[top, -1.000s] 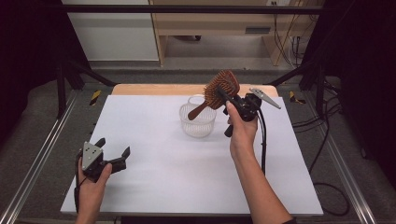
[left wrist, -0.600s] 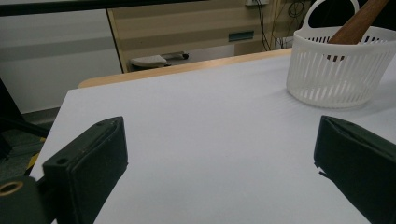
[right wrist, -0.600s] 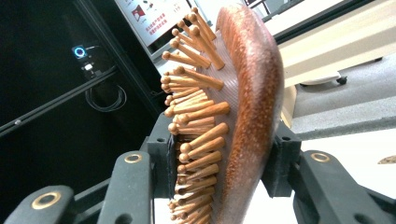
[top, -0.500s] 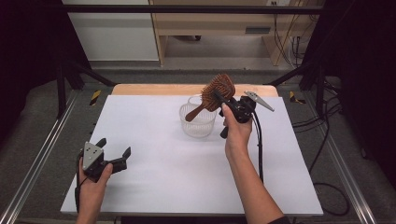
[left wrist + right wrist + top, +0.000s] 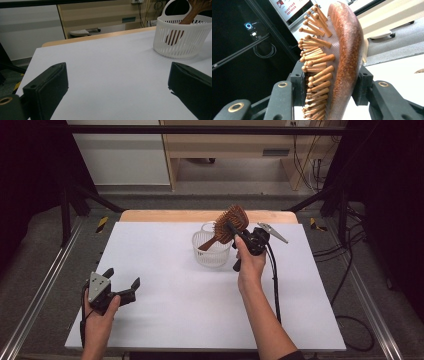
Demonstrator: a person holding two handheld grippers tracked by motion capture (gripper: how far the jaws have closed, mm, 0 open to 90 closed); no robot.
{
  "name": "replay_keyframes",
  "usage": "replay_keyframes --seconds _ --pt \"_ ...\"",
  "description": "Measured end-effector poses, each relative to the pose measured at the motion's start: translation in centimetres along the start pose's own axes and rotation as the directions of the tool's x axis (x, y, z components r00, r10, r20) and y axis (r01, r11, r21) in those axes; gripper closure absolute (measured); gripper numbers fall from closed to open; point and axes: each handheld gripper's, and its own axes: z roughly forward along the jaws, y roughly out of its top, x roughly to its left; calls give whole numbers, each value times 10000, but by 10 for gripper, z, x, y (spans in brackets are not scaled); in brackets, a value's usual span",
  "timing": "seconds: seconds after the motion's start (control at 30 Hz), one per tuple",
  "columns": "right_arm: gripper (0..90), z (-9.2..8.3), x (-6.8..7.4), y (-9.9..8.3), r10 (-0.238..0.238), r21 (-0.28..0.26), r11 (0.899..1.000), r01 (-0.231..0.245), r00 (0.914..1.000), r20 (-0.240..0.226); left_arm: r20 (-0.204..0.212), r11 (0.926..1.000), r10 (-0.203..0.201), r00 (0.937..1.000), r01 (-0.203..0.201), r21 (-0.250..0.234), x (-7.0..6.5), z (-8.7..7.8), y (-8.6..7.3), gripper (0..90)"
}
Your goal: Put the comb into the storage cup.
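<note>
Hairbrush handle-down into the basket, right tool gripping its head.

Right tool (image 5: 239,232) is clamped on the head of the wooden hairbrush (image 5: 231,223); in the right gripper view the pads pinch it bristle side and back (image 5: 342,62). Brush is tilted, handle end inside the white slatted basket (image 5: 212,251) near the table's (image 5: 165,320) far edge, head above the rim. Left tool (image 5: 121,282) sits near the front left corner, jaws spread wide, nothing between them, well apart from the basket.
</note>
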Motion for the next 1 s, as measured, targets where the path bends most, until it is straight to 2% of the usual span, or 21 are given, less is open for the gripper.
replay_keyframes --seconds 0.1,0.33,0.5,1.0 --pt "549 1 -3 -4 182 36 9998 -182 9998 -15 27 10000 -35 10000 35 18 0 0 0 29" --pt "548 3 -5 -10 -14 -3 10000 14 10000 27 50 10000 -39 10000 39 16 0 0 0 28" --pt "548 5 -3 -14 82 -9 10000 -82 9999 -121 101 10000 -23 9999 23 32 0 1 -1 28" --pt "545 10 -6 -19 20 53 10000 -19 10000 -95 220 10000 -41 9997 39 90 -1 2 -1 29"
